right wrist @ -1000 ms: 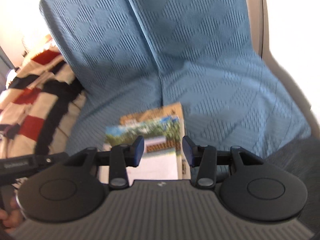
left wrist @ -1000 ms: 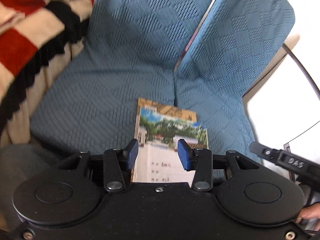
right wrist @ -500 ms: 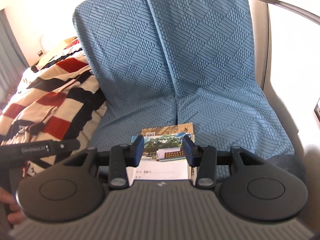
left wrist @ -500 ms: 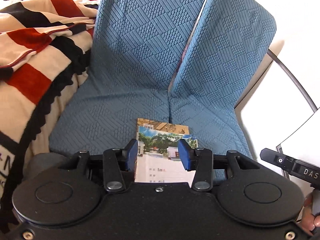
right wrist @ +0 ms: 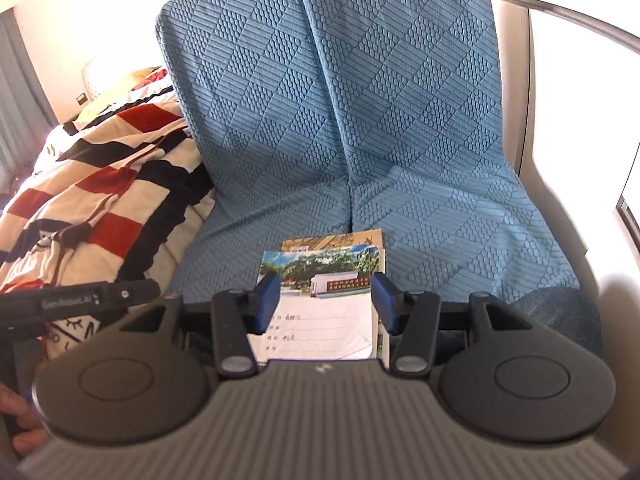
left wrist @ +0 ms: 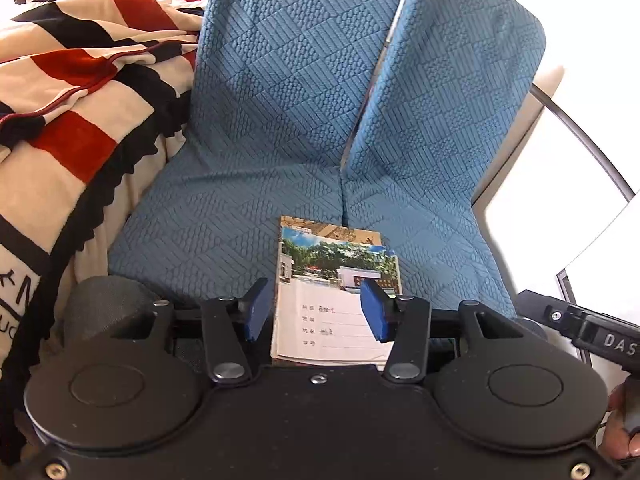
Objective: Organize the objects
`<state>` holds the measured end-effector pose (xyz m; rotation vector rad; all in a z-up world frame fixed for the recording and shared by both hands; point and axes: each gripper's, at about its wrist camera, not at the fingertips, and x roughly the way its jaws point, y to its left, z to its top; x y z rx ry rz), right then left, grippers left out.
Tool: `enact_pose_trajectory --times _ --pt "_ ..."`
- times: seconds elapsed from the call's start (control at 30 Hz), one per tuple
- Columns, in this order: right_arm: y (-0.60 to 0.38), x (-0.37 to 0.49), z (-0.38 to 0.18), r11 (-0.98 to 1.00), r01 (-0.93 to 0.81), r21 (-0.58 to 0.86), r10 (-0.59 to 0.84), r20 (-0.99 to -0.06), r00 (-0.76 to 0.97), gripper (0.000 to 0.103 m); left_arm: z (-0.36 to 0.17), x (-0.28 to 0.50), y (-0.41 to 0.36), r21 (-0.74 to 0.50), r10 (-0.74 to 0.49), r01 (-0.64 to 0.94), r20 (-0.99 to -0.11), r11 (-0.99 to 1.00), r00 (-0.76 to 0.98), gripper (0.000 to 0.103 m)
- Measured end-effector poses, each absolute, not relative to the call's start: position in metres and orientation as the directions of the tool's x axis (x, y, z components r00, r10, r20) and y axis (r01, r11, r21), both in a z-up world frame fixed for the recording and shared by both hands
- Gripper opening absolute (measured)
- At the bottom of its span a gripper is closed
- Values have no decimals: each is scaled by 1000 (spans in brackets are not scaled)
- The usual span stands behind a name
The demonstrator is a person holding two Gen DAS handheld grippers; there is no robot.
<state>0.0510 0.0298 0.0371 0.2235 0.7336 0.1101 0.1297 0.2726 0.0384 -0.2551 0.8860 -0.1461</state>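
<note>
Where the blue quilted chair cover (left wrist: 256,208) spreads over seat and back, a striped blanket (left wrist: 80,92) lies alongside. Two stacked notebooks (left wrist: 340,280) rest at the seat's front edge. Only the right view shows a curtain (right wrist: 20,92). Left gripper (left wrist: 316,308) and right gripper (right wrist: 326,306) have just been opening, jaws spread, pinching nothing.
</note>
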Motion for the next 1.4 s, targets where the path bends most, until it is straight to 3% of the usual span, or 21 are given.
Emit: enact_pose_trajectory --times 0.1,0.17,0.23,0.3,0.4,0.47,0.5,1.4 --pt "32 47 35 973 -26 231 175 -653 737 54 36 124 267 -270 -228 27 -752 962 619 56" --pt "33 45 33 974 -27 225 172 -656 735 62 35 120 265 -261 -219 23 -757 965 616 62" --pt "32 43 29 977 -16 212 155 -663 733 75 34 116 264 -261 -215 17 -757 965 617 80" --pt "32 40 26 980 -10 200 144 -669 729 86 35 112 263 -255 -211 20 -752 967 625 90" --pt "32 39 22 982 -16 191 143 -676 723 88 36 108 263 -243 -198 15 -748 970 634 100" --pt "32 38 21 982 -21 185 143 -675 724 102 37 108 263 -233 -184 8 -746 972 640 101" --pt "32 37 20 983 -23 182 141 -674 725 103 38 106 263 -228 -178 5 -745 974 643 101" --pt "34 30 20 986 -23 168 132 -677 724 103 39 102 259 -197 -155 3 -757 980 635 102"
